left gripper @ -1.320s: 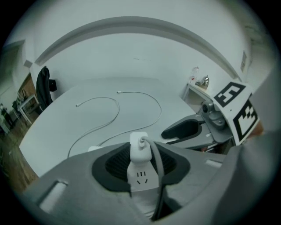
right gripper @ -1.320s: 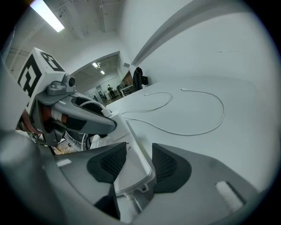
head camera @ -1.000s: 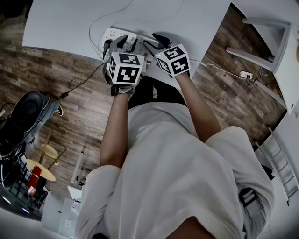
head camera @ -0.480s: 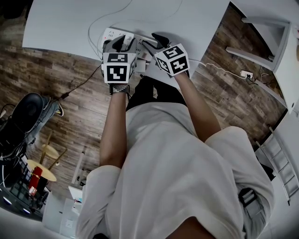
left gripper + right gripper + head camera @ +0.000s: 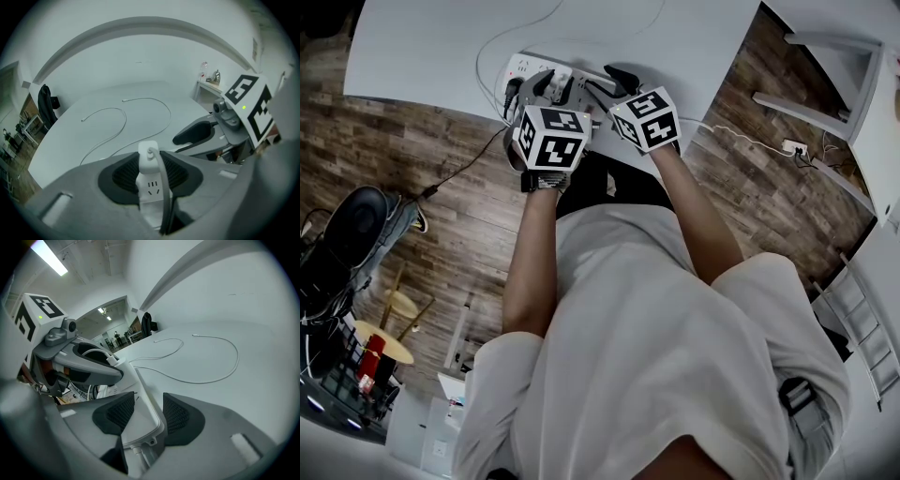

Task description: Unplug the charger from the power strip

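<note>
On the counter (image 5: pixel 422 47) beyond the power strip (image 5: pixel 530 67), loose white cables (image 5: pixel 482 58); marker cubes cover the strip's near part. Left gripper view: left tongs (image 5: pixel 150 176) clenched on charger (image 5: pixel 151 187) over the strip, cord (image 5: pixel 164 201) trailing back. Right gripper view: right tongs (image 5: pixel 149 413) clamp the strip's cord end, tilted down.

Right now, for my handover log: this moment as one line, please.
left claw: shut on charger | right claw: astride power strip, grip unclear | charger out: cannot tell
</note>
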{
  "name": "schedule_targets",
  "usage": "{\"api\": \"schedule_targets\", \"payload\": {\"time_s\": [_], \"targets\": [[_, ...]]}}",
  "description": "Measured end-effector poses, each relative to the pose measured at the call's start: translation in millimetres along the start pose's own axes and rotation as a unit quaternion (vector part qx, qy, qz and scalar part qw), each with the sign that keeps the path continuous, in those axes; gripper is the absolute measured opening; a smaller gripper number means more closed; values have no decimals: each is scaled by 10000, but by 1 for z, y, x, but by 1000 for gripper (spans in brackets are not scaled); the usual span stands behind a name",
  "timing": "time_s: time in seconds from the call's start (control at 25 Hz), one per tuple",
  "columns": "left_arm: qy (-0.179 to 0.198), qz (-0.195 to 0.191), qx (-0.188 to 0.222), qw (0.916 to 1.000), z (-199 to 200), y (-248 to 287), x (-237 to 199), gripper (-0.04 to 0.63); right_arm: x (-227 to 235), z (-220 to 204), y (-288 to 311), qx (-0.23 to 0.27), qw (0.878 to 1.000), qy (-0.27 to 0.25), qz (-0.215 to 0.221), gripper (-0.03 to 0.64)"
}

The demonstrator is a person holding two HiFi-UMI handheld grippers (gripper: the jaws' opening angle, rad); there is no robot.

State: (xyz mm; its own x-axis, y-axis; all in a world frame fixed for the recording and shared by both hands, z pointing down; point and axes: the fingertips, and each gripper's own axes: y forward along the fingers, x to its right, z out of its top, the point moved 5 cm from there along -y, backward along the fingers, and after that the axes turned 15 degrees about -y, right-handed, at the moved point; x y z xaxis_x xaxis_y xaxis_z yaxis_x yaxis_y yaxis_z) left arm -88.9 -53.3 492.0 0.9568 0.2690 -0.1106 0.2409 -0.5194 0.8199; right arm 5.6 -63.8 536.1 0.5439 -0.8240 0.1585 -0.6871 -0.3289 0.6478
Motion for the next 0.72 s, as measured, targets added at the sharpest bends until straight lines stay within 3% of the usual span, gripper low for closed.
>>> {"api": "schedule_targets", "payload": {"time_s": [0.24, 0.36, 0.44, 0.72], "targets": [[-929, -485, 158, 9944, -1, -1, -11, 138, 1, -1, 0, 15, 10000, 36, -11, 201], [-1174, -605, 230, 9910, -1, -2, -15, 140, 1, 0, 0, 16, 10000, 34, -11, 202], [-1076, -549, 229, 9924, 0, -2, -13, 140, 2, -1, -1, 17, 10000, 40, -12, 202], [-168, -170, 49, 9997, 2, -1, 0, 140, 2, -2, -1, 37, 10000, 50, -1, 204]]}}
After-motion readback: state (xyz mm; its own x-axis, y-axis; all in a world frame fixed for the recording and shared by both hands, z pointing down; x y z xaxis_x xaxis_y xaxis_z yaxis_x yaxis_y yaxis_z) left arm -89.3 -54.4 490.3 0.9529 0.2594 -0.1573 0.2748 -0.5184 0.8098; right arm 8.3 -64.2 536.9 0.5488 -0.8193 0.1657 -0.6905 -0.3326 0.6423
